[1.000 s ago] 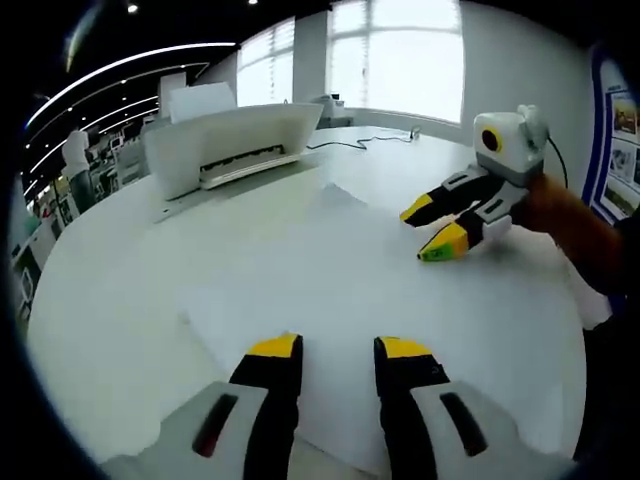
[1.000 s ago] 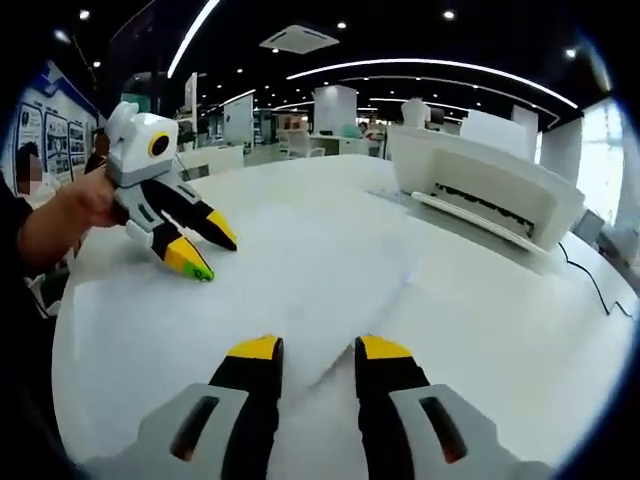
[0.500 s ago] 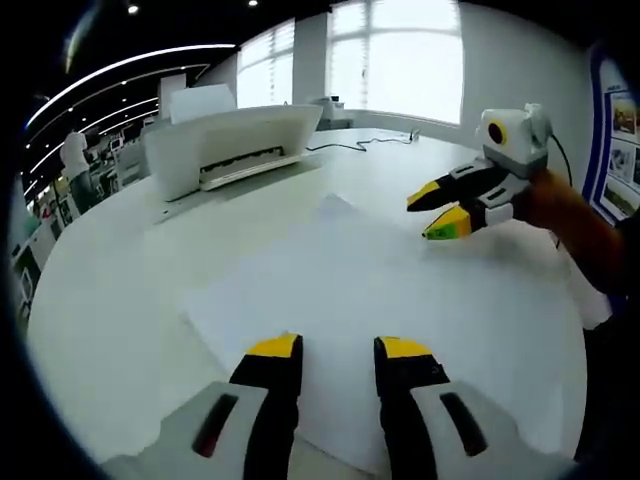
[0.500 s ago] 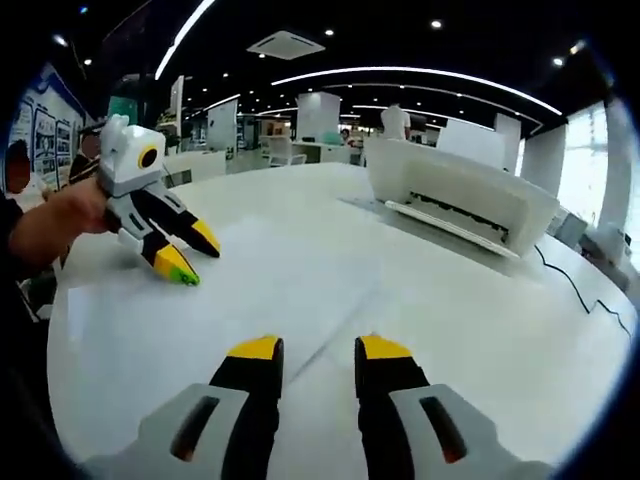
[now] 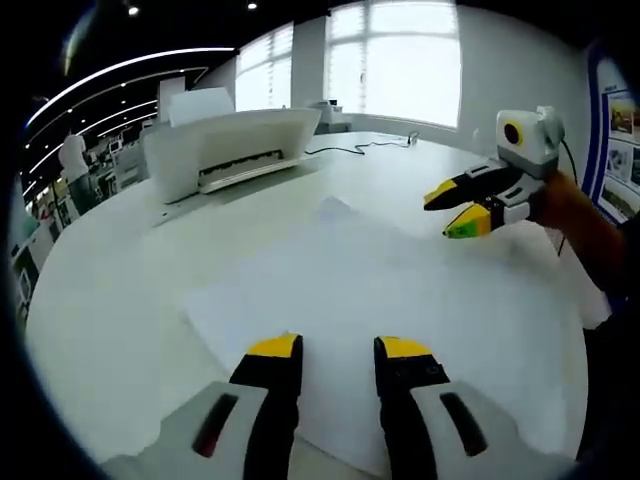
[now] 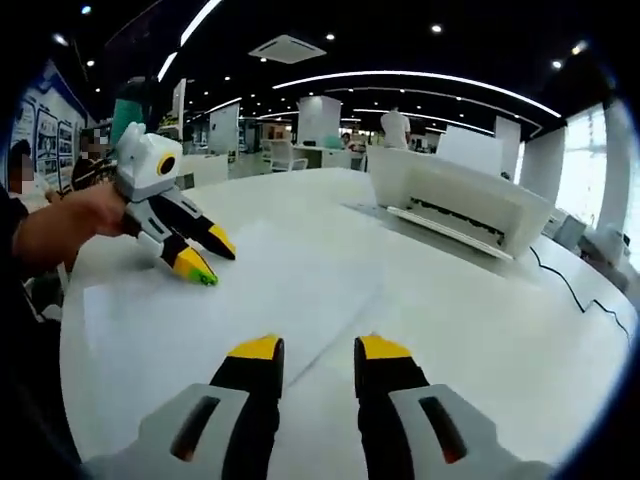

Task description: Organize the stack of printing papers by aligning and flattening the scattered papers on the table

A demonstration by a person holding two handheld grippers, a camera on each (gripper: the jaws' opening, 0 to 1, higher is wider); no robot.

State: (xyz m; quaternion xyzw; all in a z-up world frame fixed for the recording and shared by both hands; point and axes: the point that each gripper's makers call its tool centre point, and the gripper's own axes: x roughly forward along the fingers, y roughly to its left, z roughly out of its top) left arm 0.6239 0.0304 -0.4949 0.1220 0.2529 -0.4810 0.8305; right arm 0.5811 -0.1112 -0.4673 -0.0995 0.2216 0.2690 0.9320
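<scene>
Left tongs [image 5: 338, 348] stand parted and empty above the near edge of the papers [image 5: 400, 290]. Right tongs [image 6: 318, 348] are likewise parted, holding nothing; in the left gripper view they hover over the papers' far side. The papers lie spread mid-tabletop [image 5: 110, 300]. A printer [image 5: 225, 140] sits near the far edge.

Left gripper [image 5: 337, 348]: grey body, black jaws, yellow tips, dark red slot each side. Right gripper [image 6: 317, 348] same; white housing, green tip edge in left gripper view.
</scene>
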